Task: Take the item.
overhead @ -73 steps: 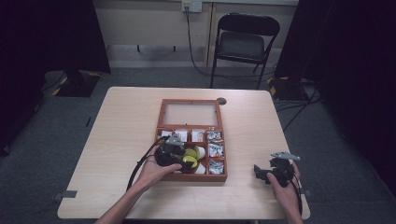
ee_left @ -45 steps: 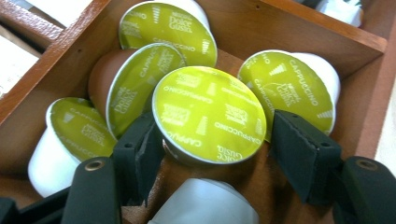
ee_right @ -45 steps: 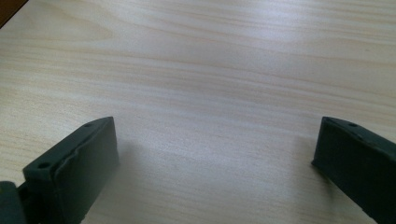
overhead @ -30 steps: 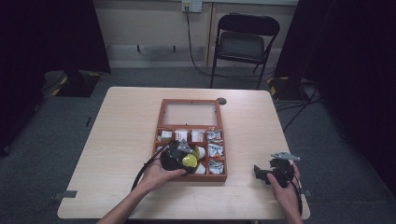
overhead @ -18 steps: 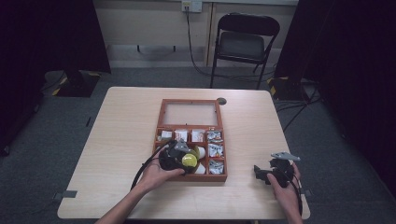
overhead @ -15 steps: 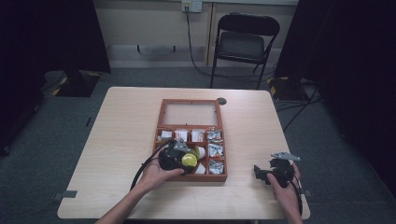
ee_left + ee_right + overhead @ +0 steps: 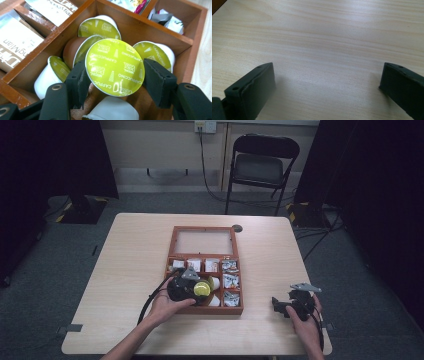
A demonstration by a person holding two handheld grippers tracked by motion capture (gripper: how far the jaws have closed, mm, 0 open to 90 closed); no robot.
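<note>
While seen from above, left claw (image 7: 200, 289) sits over wooden box (image 7: 172, 251), right claw (image 7: 281, 305) well apart on surface (image 7: 125, 250). Left gripper view: claw clamped on green-lidded capsule (image 7: 115, 67), other capsules (image 7: 100, 28) beyond. Right gripper view: claw spread, bare surface between.

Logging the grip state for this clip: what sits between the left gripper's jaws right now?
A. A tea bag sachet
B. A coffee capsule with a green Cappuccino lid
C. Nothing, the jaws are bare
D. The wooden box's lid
B. In the left gripper view the left gripper has its two black jaws closed on either side of the green-lidded capsule, held over the wooden box compartment with other capsules in it.
</note>
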